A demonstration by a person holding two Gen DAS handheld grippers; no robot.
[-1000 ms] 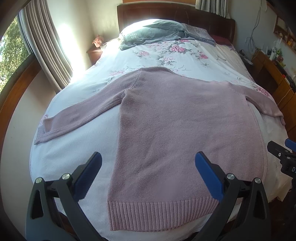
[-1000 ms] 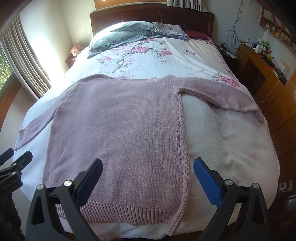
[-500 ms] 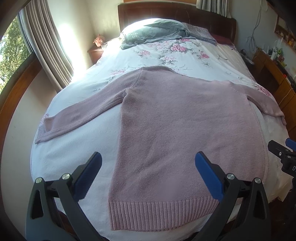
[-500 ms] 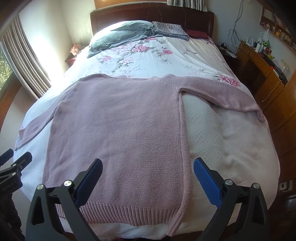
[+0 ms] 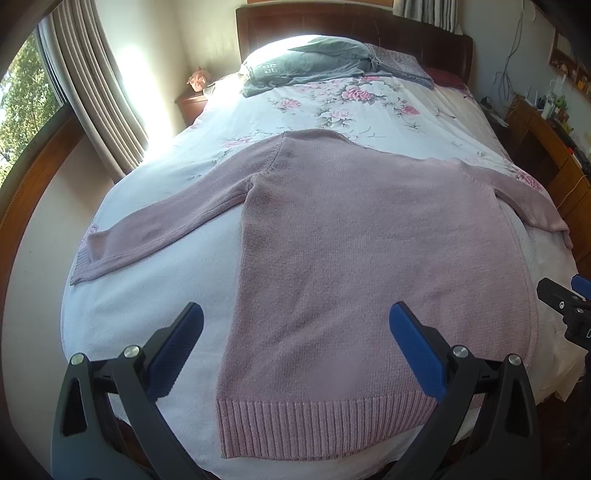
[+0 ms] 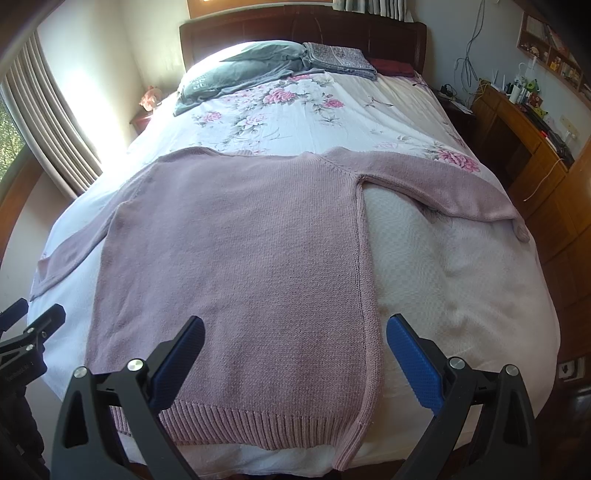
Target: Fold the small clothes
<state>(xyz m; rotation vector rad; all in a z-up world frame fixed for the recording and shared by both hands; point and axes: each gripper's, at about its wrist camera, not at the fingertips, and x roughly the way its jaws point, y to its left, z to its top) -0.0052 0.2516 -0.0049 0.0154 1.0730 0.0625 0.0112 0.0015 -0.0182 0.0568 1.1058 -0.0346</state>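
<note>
The sweater (image 5: 362,266) lies flat on the bed (image 6: 461,280), both hand-held grippers (image 5: 295,343) (image 6: 295,347) gaping empty above its hem, so a shallow pinch could drag the loose knit askew.

Hard daylight from the window (image 5: 26,92) blows out the pillow (image 5: 295,48); fisheye edges bend and darken.

The sweater (image 5: 369,266) is laid flat across the near half of the bed (image 5: 147,306), hem at the foot edge, sleeves spread to both sides. Behind it, at the headboard (image 6: 295,29), a folded garment (image 6: 236,70) is piled left of a folded cloth (image 6: 340,59). A desk (image 6: 517,122) is found right of the bed, curtains (image 5: 96,92) left.
</note>
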